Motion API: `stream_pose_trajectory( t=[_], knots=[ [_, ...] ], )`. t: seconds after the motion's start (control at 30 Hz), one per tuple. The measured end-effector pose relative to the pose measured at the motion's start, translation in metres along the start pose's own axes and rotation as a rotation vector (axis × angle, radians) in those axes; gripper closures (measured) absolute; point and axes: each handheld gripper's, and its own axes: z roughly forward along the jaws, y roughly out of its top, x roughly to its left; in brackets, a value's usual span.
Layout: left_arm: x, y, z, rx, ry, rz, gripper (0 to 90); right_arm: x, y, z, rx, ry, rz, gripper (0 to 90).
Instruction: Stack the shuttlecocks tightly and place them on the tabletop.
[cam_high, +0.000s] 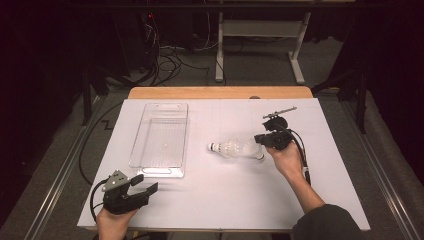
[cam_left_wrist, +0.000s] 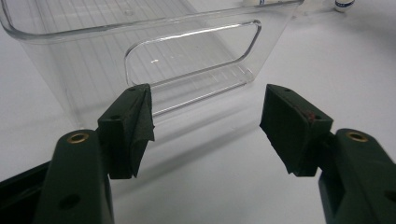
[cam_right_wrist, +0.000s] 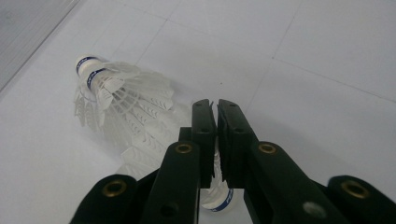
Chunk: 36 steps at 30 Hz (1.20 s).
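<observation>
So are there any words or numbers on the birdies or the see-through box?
White feathered shuttlecock, blue band on its cork: printing too small to read.
Second shuttlecock under the right gripper's fingers: blue lettering on its cork, too blurred to read.
Clear plastic bin: no text.

The right gripper (cam_right_wrist: 215, 109) covers most of a second shuttlecock (cam_right_wrist: 219, 198), leaving just its cork end showing beneath the jaws. In the high view the shuttlecocks (cam_high: 235, 148) blur into one pale mass. The clear bin (cam_left_wrist: 140, 51) is cut off by the left gripper view's top edge.
</observation>
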Motion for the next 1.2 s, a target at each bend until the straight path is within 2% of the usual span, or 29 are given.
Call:
stream_pose_trajectory(
  t=[0.63,0.97,1.2],
  knots=[
    [-0.001,0.0,0.001,0.003,0.002,0.005,35.1,-0.023,-0.017,-0.017,0.0,-0.045,0.035,84.8],
    [-0.001,0.0,0.001,0.007,0.001,0.007,35.0,-0.035,-0.028,-0.02,0.011,-0.053,0.064,86.0],
    [-0.001,0.0,0.002,0.008,0.001,0.005,35.0,-0.036,-0.03,-0.022,0.011,-0.039,0.055,89.6]
  ],
)
